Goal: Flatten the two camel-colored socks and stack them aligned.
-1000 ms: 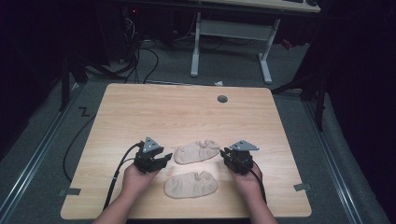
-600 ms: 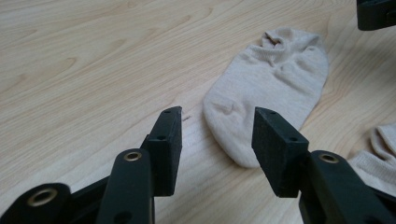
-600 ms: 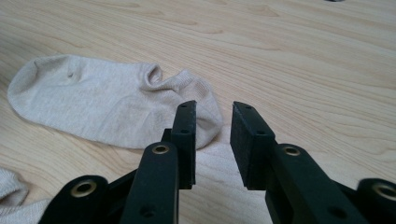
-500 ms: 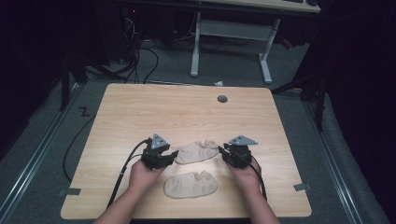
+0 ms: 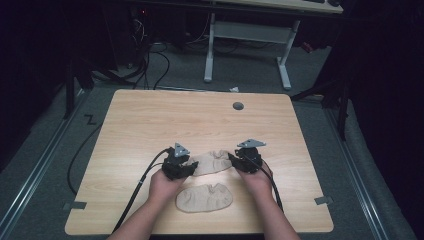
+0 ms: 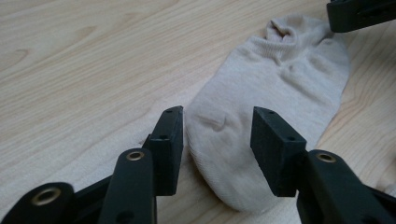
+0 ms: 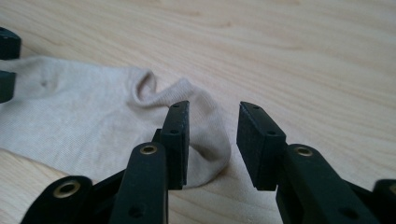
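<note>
High view: left gripper [image 5: 184,166] and right gripper [image 5: 239,161], both unclenched and holding nothing, are bracketing the far sock's [image 5: 214,161] ends on the tabletop [image 5: 150,120], right jaws having just been opening, likely for a two-ended pickup.

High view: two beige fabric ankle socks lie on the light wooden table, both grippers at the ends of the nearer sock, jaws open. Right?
Not quite. In the high view the left gripper and right gripper sit at the ends of the farther beige fabric ankle sock, not the nearer sock. The rest holds: both on the light wooden table, jaws open.
</note>
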The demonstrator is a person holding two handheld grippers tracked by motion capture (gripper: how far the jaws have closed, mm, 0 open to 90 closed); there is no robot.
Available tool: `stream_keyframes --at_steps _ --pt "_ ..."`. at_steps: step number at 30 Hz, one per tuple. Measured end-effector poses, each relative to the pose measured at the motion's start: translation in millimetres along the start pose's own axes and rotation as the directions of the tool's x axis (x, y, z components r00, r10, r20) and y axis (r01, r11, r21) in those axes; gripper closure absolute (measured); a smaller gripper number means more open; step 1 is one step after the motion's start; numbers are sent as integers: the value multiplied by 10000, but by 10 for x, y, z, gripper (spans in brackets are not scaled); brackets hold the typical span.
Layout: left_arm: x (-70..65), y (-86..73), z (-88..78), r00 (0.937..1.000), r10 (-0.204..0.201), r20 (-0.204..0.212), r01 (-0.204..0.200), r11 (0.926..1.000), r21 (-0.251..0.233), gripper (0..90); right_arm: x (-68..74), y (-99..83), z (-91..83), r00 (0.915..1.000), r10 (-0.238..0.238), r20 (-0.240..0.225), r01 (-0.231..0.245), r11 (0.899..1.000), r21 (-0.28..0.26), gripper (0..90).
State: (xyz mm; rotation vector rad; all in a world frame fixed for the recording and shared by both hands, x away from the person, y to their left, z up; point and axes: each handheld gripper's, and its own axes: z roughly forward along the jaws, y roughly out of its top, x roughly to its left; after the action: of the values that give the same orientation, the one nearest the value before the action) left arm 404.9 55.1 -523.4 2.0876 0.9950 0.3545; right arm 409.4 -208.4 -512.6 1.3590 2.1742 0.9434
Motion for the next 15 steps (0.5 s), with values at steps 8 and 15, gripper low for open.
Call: stream_keyframes --at_steps 8,15 --pt "69 -93 -16 9999 -160 31 160 9997 165 719 -17 -116 80 9998 120 -171 -116 9997 228 703" --pt "29 -101 -10 10000 90 -4 -90 9999 63 863 8 -114 80 9991 -58 -427 70 9996 273 835"
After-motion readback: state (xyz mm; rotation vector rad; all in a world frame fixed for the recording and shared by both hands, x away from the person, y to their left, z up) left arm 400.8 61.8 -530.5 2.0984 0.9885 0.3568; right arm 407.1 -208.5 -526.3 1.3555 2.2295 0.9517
